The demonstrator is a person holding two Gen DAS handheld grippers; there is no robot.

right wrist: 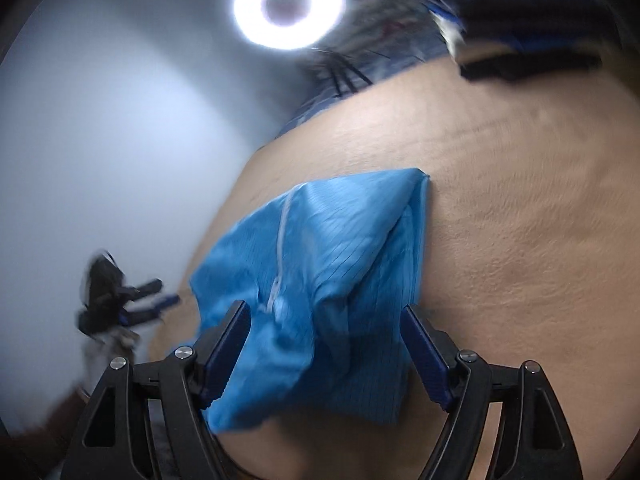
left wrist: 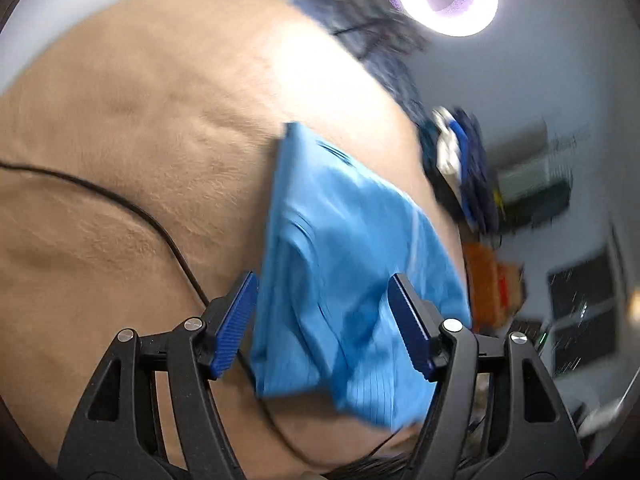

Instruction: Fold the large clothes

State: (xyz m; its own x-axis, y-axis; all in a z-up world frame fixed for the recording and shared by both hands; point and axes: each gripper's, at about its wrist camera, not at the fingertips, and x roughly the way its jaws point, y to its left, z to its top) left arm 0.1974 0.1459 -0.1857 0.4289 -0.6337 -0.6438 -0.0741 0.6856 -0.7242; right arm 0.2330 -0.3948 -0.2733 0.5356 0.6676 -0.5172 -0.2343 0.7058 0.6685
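- I see wide bare tan bench [left wrist: 120, 128] left of the blue garment [left wrist: 340, 260]; only a thin black cable [left wrist: 132, 208] crosses it.
- Dark piled clothes [right wrist: 528, 48] crowd the far bench edge.
- Past the garment's other side the bench ends; the left gripper [right wrist: 132, 304] hangs there.

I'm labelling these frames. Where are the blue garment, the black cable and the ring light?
blue garment [left wrist: 344, 264]: left wrist view, middle of the folded cloth.
black cable [left wrist: 120, 200]: left wrist view, its curve on the tan cover.
ring light [right wrist: 289, 4]: right wrist view, glowing rim.
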